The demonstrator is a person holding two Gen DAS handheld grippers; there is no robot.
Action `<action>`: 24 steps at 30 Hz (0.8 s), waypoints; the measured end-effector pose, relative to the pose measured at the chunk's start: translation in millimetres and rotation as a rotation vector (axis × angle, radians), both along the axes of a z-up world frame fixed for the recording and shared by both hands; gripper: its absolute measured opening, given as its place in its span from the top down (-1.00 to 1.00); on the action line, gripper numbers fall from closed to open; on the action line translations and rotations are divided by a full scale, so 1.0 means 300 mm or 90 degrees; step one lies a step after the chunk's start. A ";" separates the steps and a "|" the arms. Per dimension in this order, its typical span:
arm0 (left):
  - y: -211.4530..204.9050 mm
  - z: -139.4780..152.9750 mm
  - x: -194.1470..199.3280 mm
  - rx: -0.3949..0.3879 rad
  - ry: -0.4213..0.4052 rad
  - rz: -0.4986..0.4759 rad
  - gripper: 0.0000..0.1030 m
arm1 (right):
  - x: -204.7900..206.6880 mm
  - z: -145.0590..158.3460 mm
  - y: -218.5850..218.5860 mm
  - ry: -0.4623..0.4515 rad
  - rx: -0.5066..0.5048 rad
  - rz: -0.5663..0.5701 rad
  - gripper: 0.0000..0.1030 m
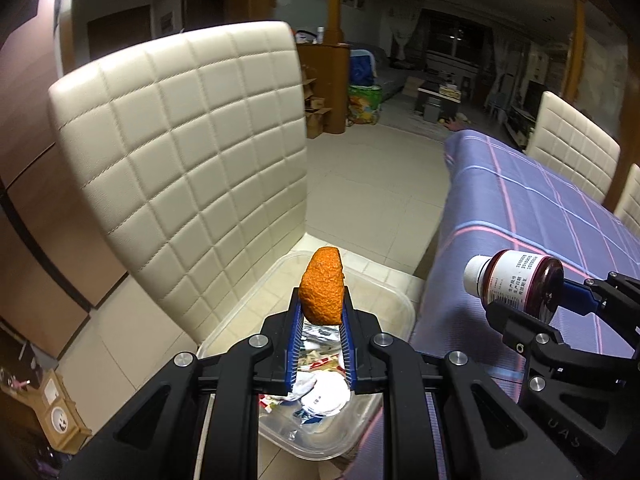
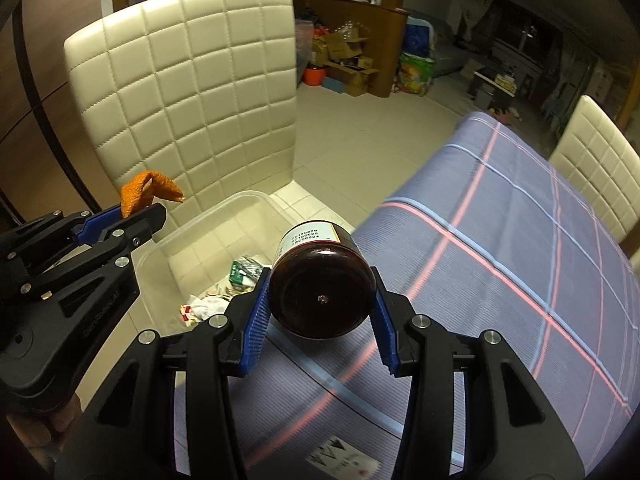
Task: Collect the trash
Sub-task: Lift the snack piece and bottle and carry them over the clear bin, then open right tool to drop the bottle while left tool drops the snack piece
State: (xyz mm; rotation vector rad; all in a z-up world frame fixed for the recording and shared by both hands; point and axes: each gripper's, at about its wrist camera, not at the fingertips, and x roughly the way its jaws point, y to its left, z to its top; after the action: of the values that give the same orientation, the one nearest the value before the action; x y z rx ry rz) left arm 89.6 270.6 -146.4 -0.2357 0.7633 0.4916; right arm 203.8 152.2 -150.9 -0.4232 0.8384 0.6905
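My left gripper [image 1: 322,312] is shut on an orange peel [image 1: 323,290] and holds it above a clear plastic bin [image 1: 394,304] on the chair seat. The bin holds wrappers and a white lid [image 1: 324,396]. My right gripper [image 2: 320,300] is shut on a dark bottle [image 2: 322,292] with a white cap, held sideways over the table edge. In the left wrist view the bottle [image 1: 516,280] and right gripper [image 1: 556,304] show at the right. In the right wrist view the peel [image 2: 148,192], left gripper [image 2: 132,220] and bin [image 2: 168,248] show at the left.
A cream quilted chair back [image 1: 180,168] stands behind the bin. A table with a purple checked cloth [image 2: 500,260] is at the right, with more cream chairs [image 2: 600,168] beyond it. Tiled floor [image 1: 372,184] and boxes [image 2: 352,64] lie farther back.
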 end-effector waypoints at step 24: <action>0.094 -0.092 0.044 -0.044 0.039 0.016 0.64 | 0.046 -0.030 0.050 -0.012 -0.012 -0.023 -0.25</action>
State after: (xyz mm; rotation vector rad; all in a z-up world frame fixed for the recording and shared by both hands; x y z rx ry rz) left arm 102.7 298.8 -174.1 -0.2962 0.8381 0.4989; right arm 217.7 167.1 -160.0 -0.4301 0.8327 0.6454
